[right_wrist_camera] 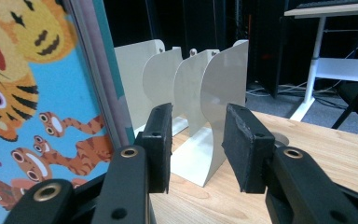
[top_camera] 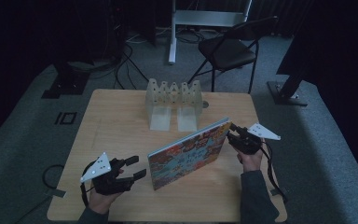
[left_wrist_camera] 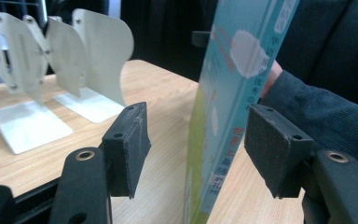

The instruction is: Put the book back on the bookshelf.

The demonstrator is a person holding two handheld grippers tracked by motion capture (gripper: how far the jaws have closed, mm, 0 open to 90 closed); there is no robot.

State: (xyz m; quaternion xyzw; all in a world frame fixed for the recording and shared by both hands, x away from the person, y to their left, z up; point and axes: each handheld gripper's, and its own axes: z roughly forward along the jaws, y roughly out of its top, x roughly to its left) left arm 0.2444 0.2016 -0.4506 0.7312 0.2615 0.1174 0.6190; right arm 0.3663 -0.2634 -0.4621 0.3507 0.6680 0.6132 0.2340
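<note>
Picture book [top_camera: 189, 153] upright on edge on surface [top_camera: 121, 135], between both tongs. Left tongs [top_camera: 136, 167] wide, straddling book's near end, pads clear. Right tongs [top_camera: 233, 132] at far end, narrow gap, nothing visibly pinched. Risk: unsupported book topples flat, or nudge slides it off line with bookends [top_camera: 174, 103].

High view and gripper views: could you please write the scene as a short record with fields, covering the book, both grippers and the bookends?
book: picture book with tigers on its cover, standing on edge on the table
left gripper: open, at the book's near end; the book's edge is between the pads, untouched
right gripper: open, at the book's far end; nothing between its jaws, the book is beside them
bookends: pale row, upright, at the table's far side, apart from the book
</note>
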